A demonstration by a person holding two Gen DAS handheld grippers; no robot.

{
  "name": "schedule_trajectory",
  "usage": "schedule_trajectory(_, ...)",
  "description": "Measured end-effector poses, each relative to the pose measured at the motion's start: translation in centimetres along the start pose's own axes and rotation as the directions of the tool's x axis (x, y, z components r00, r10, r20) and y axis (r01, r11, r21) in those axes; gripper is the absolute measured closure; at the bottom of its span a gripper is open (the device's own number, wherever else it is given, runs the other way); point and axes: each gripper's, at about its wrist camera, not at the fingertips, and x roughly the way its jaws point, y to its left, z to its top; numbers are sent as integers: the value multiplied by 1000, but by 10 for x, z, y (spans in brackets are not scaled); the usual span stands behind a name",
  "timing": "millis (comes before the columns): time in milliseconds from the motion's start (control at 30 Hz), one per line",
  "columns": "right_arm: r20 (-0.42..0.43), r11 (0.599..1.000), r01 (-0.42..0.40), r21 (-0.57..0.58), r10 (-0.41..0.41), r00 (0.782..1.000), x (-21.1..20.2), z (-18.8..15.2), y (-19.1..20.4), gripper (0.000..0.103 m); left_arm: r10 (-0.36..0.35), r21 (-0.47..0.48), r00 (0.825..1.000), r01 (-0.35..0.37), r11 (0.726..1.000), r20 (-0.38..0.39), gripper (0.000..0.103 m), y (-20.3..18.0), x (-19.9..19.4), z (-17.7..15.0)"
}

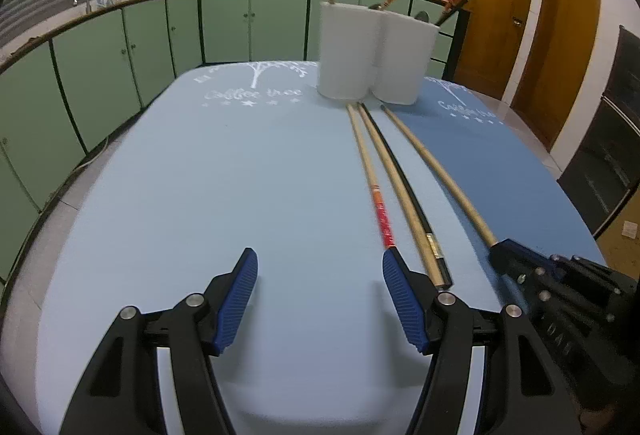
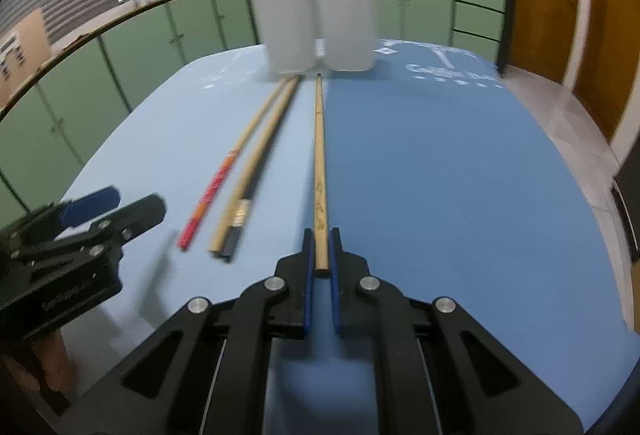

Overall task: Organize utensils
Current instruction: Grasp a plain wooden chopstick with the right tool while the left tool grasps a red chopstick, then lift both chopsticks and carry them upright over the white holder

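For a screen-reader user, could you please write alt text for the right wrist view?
The right claw is shut on the near end of a plain wooden chopstick lying on a blue mat. Three more chopsticks lie to its left, all pointing toward a white holder. The left claw hovers open at the left edge.

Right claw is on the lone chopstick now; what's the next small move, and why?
Probably lift it clear of the mat. The right claw is shut on the plain chopstick, which still lies flat toward the white holder, where others already stand. The left claw is open and empty.
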Motion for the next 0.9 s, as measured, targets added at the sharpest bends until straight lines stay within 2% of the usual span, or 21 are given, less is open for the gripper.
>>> schedule_trajectory(167,24,995,58,76,-60,998,-6,3,-26,97,-10,-5,1000,10,1000,-18,41,-10,7,-2)
schedule_trajectory(433,51,995,61,85,-65,997,-10,5,-36,97,7,0,1000,-7,1000,-30,47,-21,13,-5)
schedule_trajectory(533,49,994,59,88,-63,997,-10,5,-36,97,26,-1,999,-26,1000,-24,56,-24,12,-7)
schedule_trajectory(600,51,994,57,89,-62,997,-11,5,-36,97,30,1,999,-30,1000,-19,72,-27,11,-8)
schedule_trajectory(667,54,994,56,89,-61,997,-14,5,-36,97,34,4,999,-34,999,-16,83,-29,10,-9)
schedule_trajectory(700,55,994,56,89,-61,997,-14,6,-36,97,28,9,999,-28,1000,-16,95,-31,10,-9)
schedule_trajectory(900,62,995,55,80,-60,996,-16,8,-36,97,27,26,1000,-27,999,-15,97,-31,7,-7)
